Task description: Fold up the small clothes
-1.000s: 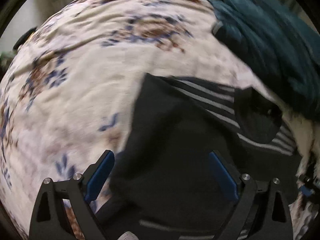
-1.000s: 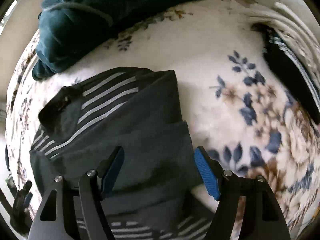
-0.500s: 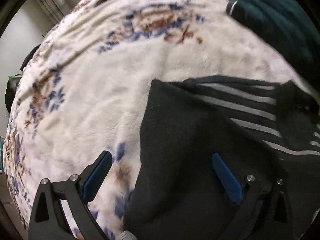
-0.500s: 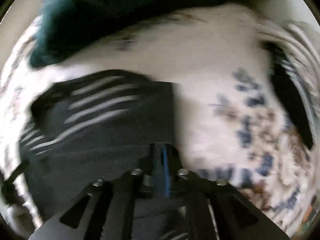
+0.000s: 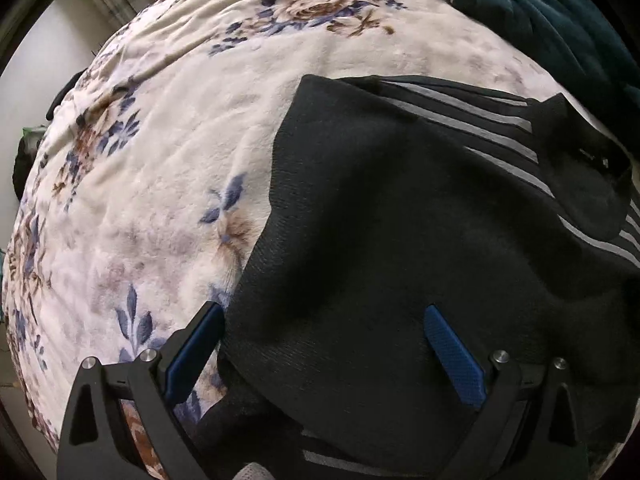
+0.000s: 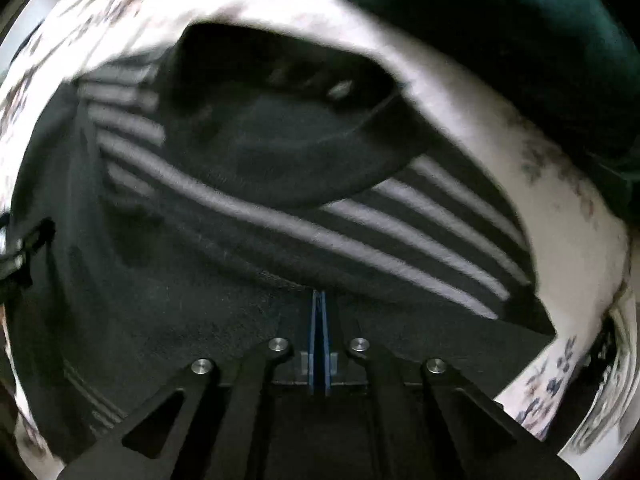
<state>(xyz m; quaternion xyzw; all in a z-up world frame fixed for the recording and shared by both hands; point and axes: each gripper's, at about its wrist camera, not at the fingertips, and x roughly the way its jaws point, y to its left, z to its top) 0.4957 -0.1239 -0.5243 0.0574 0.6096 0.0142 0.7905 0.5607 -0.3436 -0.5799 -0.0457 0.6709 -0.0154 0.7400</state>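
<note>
A dark garment with grey stripes (image 5: pixel 400 208) lies partly folded on a floral blanket (image 5: pixel 160 160). My left gripper (image 5: pixel 320 344) hangs open just above the garment's left edge. One blue pad (image 5: pixel 192 344) is over the blanket and the other over the dark cloth, and neither presses on anything. In the blurred right wrist view, my right gripper (image 6: pixel 319 300) points down at the same garment (image 6: pixel 360 224). Its blue pads are pressed together at a hem of plain dark cloth, which seems pinched between them. The collar opening (image 6: pixel 280 140) lies just beyond the tips.
A dark teal garment (image 5: pixel 560 20) is heaped at the blanket's far right, also visible as a teal heap (image 6: pixel 540 40) in the right wrist view. A pale wall and a curtain (image 5: pixel 112 0) stand beyond the bed's far left edge.
My right gripper went from open to shut at the garment's edge, then swung and rolled across it. The left gripper sank closer to the cloth and stayed open.
</note>
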